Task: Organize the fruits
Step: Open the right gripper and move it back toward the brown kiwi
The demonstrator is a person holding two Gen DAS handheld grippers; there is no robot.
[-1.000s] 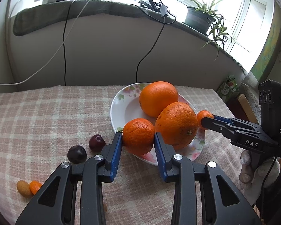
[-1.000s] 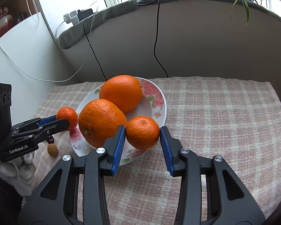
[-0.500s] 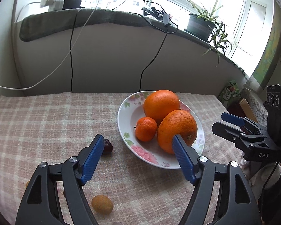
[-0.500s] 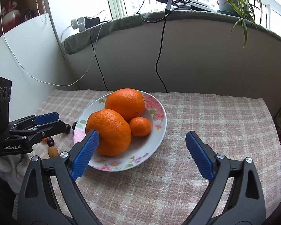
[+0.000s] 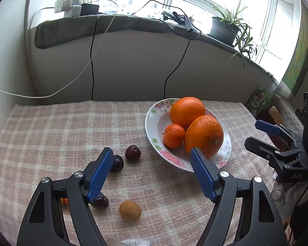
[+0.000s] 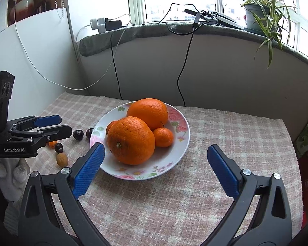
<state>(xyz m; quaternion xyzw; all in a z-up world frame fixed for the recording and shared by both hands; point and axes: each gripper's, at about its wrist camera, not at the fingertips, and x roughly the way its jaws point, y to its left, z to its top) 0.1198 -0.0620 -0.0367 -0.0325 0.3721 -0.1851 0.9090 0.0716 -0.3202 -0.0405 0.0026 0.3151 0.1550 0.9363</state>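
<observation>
A floral white plate holds two large oranges and two small mandarins. On the checked cloth left of the plate lie dark cherries, a tan longan and a small orange fruit. My left gripper is open and empty above the cloth, between the cherries and the plate. My right gripper is open and empty in front of the plate.
The table ends at a grey curved wall with hanging cables. A potted plant stands on the windowsill. A box and clutter lie off the table's right edge.
Both grippers let go of the mandarins onto the plate, opened wide and pulled back and up from it.
</observation>
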